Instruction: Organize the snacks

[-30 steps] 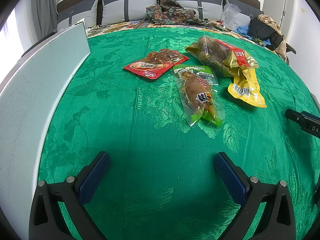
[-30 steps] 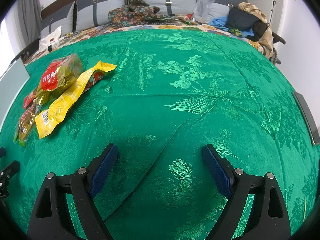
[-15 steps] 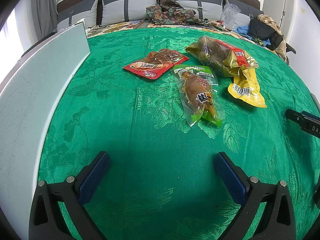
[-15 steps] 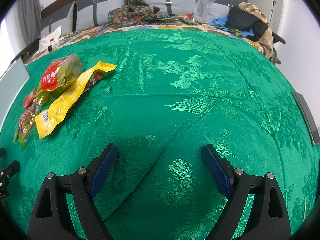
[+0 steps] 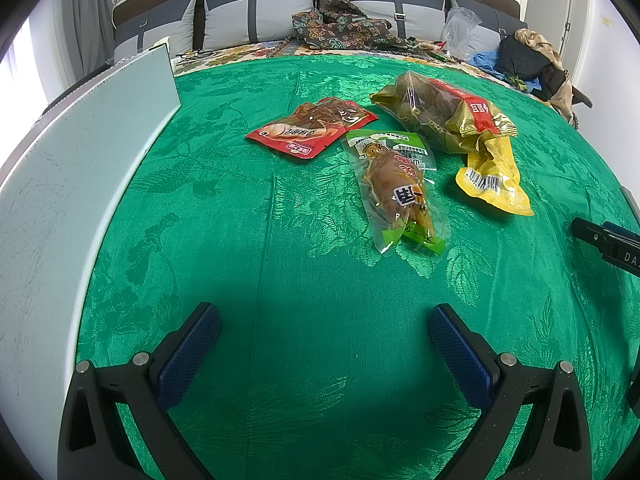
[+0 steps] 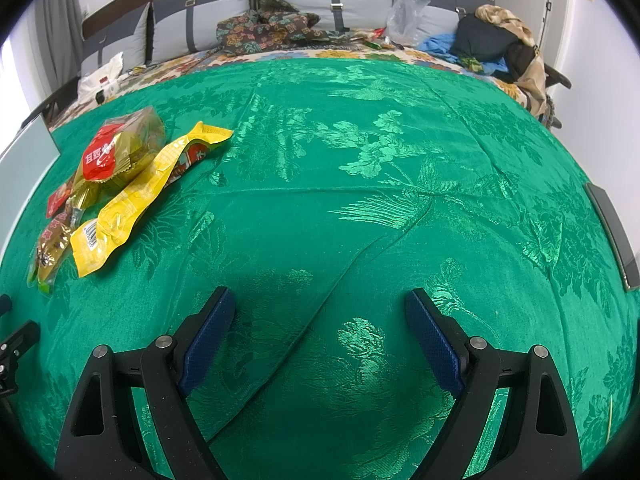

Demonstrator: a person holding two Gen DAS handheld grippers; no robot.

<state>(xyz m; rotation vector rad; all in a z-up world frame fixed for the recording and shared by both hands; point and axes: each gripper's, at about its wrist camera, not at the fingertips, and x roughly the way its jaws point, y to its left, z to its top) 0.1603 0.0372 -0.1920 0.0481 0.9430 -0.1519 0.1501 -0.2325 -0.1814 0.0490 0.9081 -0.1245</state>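
Green brocade cloth [image 5: 224,240] covers the whole work surface, with grey cushions [image 5: 256,12] and a heap of patterned fabric [image 5: 344,24] along the far edge at twelve o'clock. On my left wrist view, the left gripper [image 5: 324,324] has its jaws spread wide with nothing between them, only bare cloth. All four snacks lie ahead of it, well apart from the blue pads [image 5: 192,344]: the red fish packet [image 5: 312,128] at about twelve o'clock, the clear green-edged pouch [image 5: 400,188] at one o'clock just beside it, and the big red-and-gold bag [image 5: 436,112] resting against the yellow packet [image 5: 494,172] further round toward two o'clock. A pale flat board [image 5: 68,184] stands along the cloth's edge at nine to ten o'clock. On my right wrist view, the right gripper [image 6: 320,304] is likewise fully parted and holds nothing; a crease in the cloth runs between its jaws. From there the snack cluster sits off at ten o'clock, the yellow packet [image 6: 136,200] nearest, none of it within the jaws. A dark flat slab [image 6: 612,232] lies at three o'clock.
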